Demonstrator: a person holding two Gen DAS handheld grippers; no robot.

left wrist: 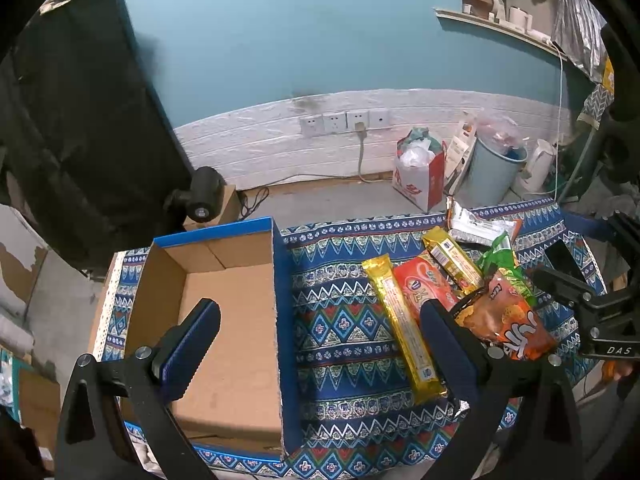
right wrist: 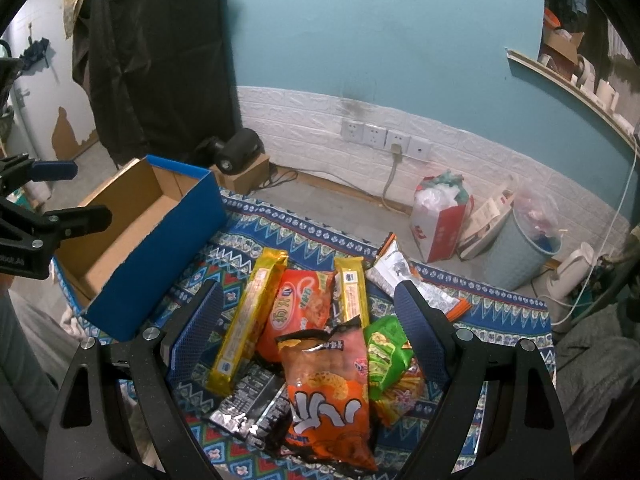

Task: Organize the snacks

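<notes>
Far left, the cardboard box (left wrist: 224, 320) sits open-topped w/ a bare floor and tall blue wall, left gripper (left wrist: 320, 320) hovering released, jaws wide, one finger over the box and the other by the snack pile, holding nothing. Mid-cloth lies the long yellow biscuit pack (right wrist: 248, 316): prob light, stiffish, best pinched across its narrow width. Right of it the orange chip bag (right wrist: 328, 392) looks puffy, slick, crushable, so grab a crimped end; right gripper (right wrist: 308, 320) hangs spread above the pile, empty, w/ the patterned cloth (right wrist: 500, 320) edge near.
</notes>
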